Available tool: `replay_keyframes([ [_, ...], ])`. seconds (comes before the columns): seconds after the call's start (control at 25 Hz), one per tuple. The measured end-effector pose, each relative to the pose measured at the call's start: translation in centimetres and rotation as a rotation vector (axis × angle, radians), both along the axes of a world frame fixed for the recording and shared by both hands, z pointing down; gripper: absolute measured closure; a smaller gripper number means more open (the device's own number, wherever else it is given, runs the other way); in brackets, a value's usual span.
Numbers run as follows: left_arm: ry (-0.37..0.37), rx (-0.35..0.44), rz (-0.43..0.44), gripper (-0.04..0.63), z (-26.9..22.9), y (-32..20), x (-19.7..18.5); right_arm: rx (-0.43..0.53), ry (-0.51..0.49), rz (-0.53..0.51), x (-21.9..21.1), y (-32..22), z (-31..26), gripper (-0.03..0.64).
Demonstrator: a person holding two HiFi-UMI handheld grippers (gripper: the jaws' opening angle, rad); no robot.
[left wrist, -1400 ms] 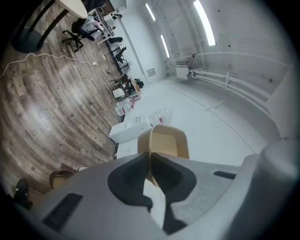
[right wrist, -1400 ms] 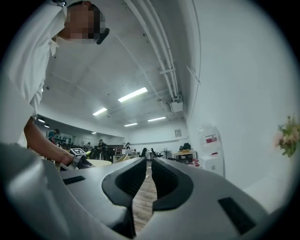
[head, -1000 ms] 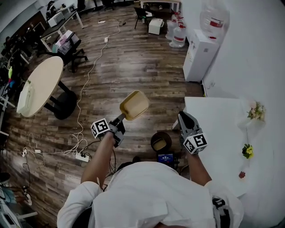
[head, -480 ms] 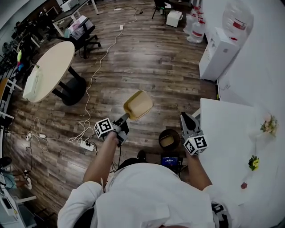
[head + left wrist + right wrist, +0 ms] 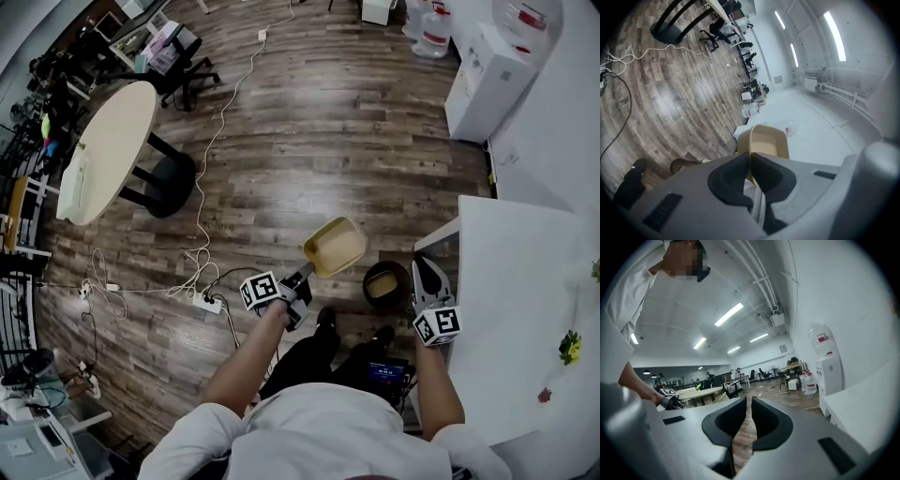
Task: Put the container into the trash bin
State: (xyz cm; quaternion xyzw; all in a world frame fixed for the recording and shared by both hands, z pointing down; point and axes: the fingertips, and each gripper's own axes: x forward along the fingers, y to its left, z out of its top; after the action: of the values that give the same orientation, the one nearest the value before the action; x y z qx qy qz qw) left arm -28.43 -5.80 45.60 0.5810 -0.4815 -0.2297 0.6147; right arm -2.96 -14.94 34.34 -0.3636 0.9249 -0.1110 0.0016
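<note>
Head view, left hand-held gripper [image 5: 305, 274] clamping container [image 5: 335, 247], lowered beside trash bin [image 5: 368, 284], right hand-held gripper [image 5: 427, 267] closed, empty

Even, rather bright light comes from long ceiling lamps [image 5: 727, 315]. In the head view the wooden floor [image 5: 309, 178] carries a pale patch of glare, and the white worktop [image 5: 511, 300] is nearly washed out. All views are fisheye: lines bend at the edges, and both gripper views have black corners. Close to the lens, the left hand-held gripper [image 5: 750, 159] and the right hand-held gripper [image 5: 749, 404] look soft.
</note>
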Motion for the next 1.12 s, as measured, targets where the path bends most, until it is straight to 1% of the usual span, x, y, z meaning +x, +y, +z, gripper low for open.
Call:
replay_keyframes([
  [0.16,0.018,-0.057,0.025,0.571,6.0,-1.5,2.8,-0.045,0.021,0.055,1.5,-0.9,6.3,0.558],
  [0.24,0.025,-0.069,0.030,0.571,8.2,-2.6,3.1,-0.062,0.048,0.074,0.7,-1.5,8.9,0.558],
  [0.32,0.032,-0.099,0.019,0.571,10.5,-3.7,3.7,-0.086,0.078,0.095,0.2,-2.3,11.4,0.558],
  [0.44,0.055,-0.121,0.039,0.571,14.8,-5.1,7.3,-0.163,0.115,0.153,2.0,-2.6,16.2,0.558],
  [0.56,0.074,-0.198,0.053,0.571,20.9,-4.2,10.9,-0.248,0.140,0.180,3.5,-1.4,22.4,0.558],
  [0.64,0.086,-0.210,0.051,0.571,25.1,-3.8,12.6,-0.285,0.149,0.187,4.2,-0.9,26.8,0.558],
  [0.76,0.081,-0.242,0.061,0.571,31.0,-2.9,15.1,-0.325,0.162,0.205,5.6,-0.6,32.3,0.558],
  [0.92,0.070,-0.312,0.080,0.571,37.5,-1.1,17.6,-0.353,0.172,0.209,6.7,-0.3,36.9,0.558],
  [1.12,0.066,-0.354,0.084,0.571,43.3,-0.4,19.9,-0.371,0.179,0.216,7.7,0.2,41.3,0.558],
])
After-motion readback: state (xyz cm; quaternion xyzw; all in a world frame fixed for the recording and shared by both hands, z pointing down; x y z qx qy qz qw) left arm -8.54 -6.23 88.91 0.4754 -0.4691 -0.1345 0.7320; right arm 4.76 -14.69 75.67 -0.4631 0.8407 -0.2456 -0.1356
